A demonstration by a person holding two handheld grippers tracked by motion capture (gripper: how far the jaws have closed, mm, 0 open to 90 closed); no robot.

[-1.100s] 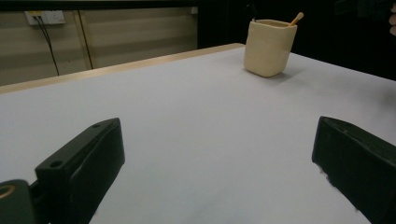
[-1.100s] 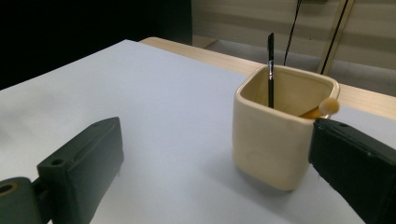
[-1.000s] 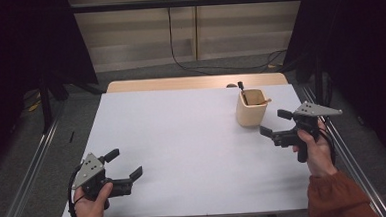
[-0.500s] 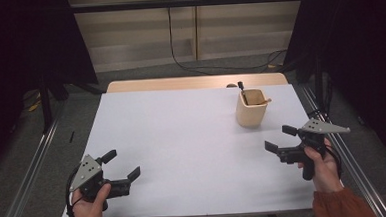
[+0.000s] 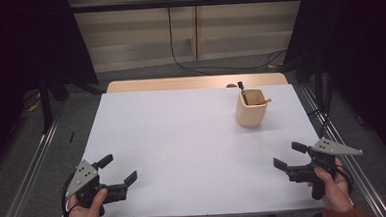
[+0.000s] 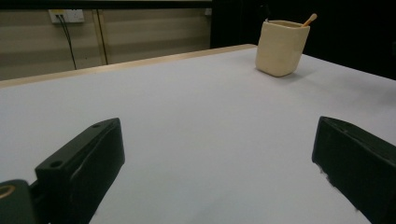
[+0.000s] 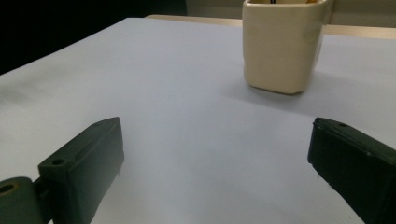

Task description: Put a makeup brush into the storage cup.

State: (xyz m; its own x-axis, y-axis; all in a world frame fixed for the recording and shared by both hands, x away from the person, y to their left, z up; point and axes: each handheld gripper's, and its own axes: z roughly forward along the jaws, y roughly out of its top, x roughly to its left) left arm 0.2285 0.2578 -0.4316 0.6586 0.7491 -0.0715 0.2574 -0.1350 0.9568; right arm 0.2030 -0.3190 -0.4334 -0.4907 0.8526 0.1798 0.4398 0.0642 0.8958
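A cream cup [image 5: 251, 107] stands upright at the back right of the white table [image 5: 182, 139], with a black-tipped item and a wooden stick poking out of it. The same cup [image 6: 281, 46] appears far off in the left gripper view and closer [image 7: 282, 44] in the right gripper view. My left gripper [image 5: 118, 170] rests near the front left corner, open and holding nothing. My right gripper [image 5: 289, 155] sits near the front right edge, open and holding nothing, well in front of the cup.
A wooden strip [image 5: 194, 83] borders the table's far edge. Metal rails [image 5: 29, 172] run along the floor on both sides. A wall panel with a socket and a hanging cable [image 5: 174, 34] lies behind the table.
My right gripper has drawn back from beside the cup toward the front right edge of the table. The left gripper has stayed in place.
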